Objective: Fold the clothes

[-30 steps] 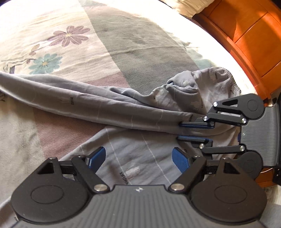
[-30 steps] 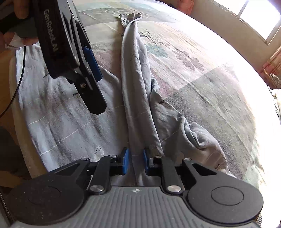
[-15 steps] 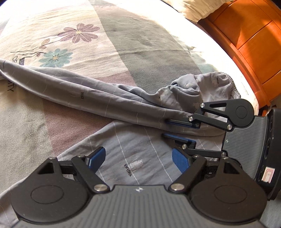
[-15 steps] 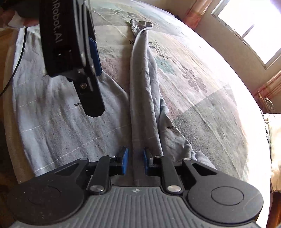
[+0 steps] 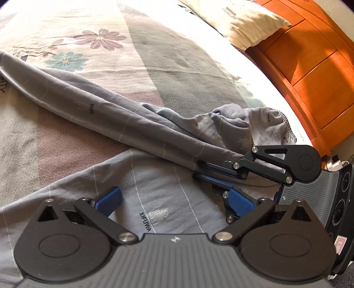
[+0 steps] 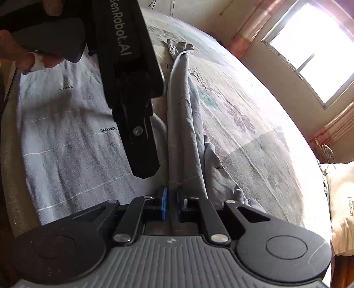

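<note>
A grey garment with thin white lines and "XIFUWA" print lies on the bed. One part lies flat (image 5: 154, 188), and a long part is gathered into a narrow strip (image 5: 124, 119) running diagonally away. My right gripper (image 5: 199, 170) is shut on the near end of that strip (image 6: 179, 115), which runs straight out from its pads (image 6: 170, 199). My left gripper (image 5: 174, 199) is open and hovers just above the flat grey part (image 6: 66, 133), holding nothing. In the right wrist view the left gripper (image 6: 143, 164) is a large black body held by a person's hand (image 6: 13, 51).
The bed cover (image 5: 66, 28) is pale with flower prints and a grey band. A cream pillow (image 5: 239, 20) lies at the head, beside an orange wooden headboard (image 5: 309, 73). A bright window (image 6: 314, 48) is on the far wall.
My right gripper, still clamped on the gathered strip, has drawn it back and the strip now lies straighter. The left gripper has stayed open and shifted slightly over the flat part.
</note>
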Demonstrator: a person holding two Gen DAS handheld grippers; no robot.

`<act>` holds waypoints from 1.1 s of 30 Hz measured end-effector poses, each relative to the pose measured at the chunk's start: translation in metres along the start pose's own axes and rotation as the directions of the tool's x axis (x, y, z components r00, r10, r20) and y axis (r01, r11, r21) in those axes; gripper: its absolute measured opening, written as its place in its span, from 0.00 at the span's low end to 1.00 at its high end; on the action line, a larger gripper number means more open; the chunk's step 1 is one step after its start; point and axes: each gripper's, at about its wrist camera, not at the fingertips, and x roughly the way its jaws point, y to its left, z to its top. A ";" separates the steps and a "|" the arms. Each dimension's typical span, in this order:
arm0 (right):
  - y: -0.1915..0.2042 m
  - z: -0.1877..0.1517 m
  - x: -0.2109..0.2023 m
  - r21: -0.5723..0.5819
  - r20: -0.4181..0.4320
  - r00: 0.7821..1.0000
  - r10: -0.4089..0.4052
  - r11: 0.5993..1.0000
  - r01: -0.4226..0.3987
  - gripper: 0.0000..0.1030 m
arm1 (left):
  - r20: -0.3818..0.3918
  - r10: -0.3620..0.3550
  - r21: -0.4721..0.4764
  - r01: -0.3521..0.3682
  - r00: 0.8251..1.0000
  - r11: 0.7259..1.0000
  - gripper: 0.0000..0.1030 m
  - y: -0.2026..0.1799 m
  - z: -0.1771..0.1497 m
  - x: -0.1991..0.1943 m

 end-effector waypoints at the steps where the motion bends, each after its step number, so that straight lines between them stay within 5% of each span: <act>1: 0.006 -0.003 -0.003 -0.017 0.013 1.000 -0.026 1.000 0.026 0.11 | 0.024 0.001 -0.005 -0.001 1.000 1.000 0.99 0.000 -0.004 -0.002; 6: 0.032 -0.012 -0.008 -0.027 0.051 0.991 -0.127 0.991 0.129 0.02 | 0.108 -0.003 -0.149 0.019 0.994 0.989 0.99 0.000 -0.022 -0.017; 10: 0.020 -0.008 -0.021 0.110 0.053 0.994 -0.097 0.990 0.090 0.02 | 0.172 -0.043 -0.266 0.088 0.984 0.960 0.99 0.001 -0.027 -0.026; 19: 0.002 -0.010 -0.039 0.227 0.098 0.994 -0.048 0.974 0.025 0.01 | 0.310 -0.116 -0.470 0.258 0.944 0.844 0.99 0.024 -0.014 -0.001; 23: -0.004 -0.013 -0.042 0.266 0.110 0.994 -0.023 0.964 -0.007 0.02 | 0.427 -0.134 -0.554 0.376 0.894 0.743 0.99 0.047 -0.014 0.016; 26: -0.004 -0.018 -0.039 0.287 0.115 0.993 -0.003 0.957 -0.030 0.02 | 0.507 -0.114 -0.565 0.430 0.854 0.704 0.99 0.059 -0.013 0.020; 33: 0.012 -0.023 -0.044 0.292 0.135 0.988 0.071 0.950 -0.108 0.01 | 0.558 -0.108 -0.530 0.453 0.823 0.717 0.99 0.064 -0.011 0.024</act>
